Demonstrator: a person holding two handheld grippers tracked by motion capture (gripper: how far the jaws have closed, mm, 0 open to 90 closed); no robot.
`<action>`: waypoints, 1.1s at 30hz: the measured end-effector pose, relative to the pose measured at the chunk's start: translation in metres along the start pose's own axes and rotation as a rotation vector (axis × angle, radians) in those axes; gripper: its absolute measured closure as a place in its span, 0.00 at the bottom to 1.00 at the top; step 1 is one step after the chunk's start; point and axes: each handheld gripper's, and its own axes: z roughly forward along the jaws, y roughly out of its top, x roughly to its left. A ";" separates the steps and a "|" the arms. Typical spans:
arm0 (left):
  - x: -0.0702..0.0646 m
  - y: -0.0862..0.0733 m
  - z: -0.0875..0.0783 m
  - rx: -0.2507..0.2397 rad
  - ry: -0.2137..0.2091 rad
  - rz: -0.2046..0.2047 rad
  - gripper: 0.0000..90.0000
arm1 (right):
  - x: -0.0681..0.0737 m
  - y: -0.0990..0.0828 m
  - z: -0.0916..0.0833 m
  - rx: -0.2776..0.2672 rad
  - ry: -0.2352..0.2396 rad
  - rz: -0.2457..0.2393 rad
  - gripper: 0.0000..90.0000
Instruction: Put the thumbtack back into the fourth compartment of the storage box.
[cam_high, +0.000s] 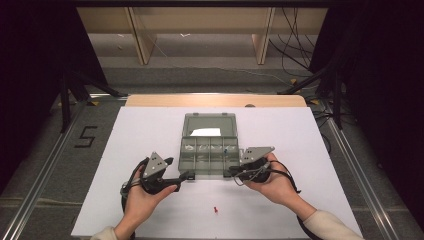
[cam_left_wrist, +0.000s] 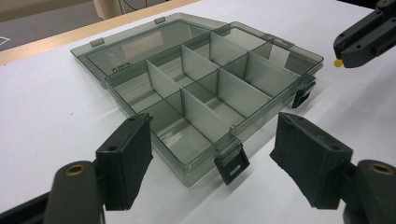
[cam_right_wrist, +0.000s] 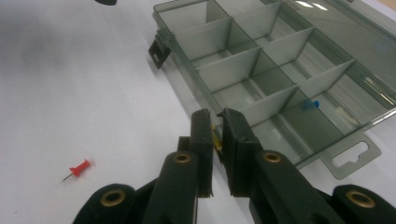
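Right claw (cam_right_wrist: 214, 128) is pinched on a yellow pushpin (cam_right_wrist: 216, 139); just a sliver of yellow shows between the pads, pin body hidden, and in the left claw's view it's a yellow dot (cam_left_wrist: 337, 62) at the tips. It hangs at the organizer box's (cam_high: 208, 150) 4 o'clock corner, by the near rim. Left claw (cam_left_wrist: 212, 156) is spread wide, nothing in it, jaws straddling the box's near-left corner and latch (cam_left_wrist: 232, 164) without touching. Box lid lies open flat at 12 o'clock. Blue pin (cam_right_wrist: 314, 103) sits in one far compartment, blurred by the tinted plastic. Red pushpin (cam_high: 215, 209) lies loose on the white tabletop (cam_high: 140, 130), 6 o'clock of the box, between the hands.
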 end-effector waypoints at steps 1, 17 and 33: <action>0.000 0.000 0.000 0.000 0.000 -0.001 0.30 | -0.001 0.000 0.001 -0.003 0.000 0.005 0.93; 0.003 0.000 0.000 -0.003 0.004 0.011 0.30 | -0.015 0.004 0.000 -0.023 -0.033 0.036 0.93; 0.001 0.000 0.002 0.002 0.000 0.011 0.30 | -0.034 0.019 0.005 -0.047 -0.066 0.062 0.93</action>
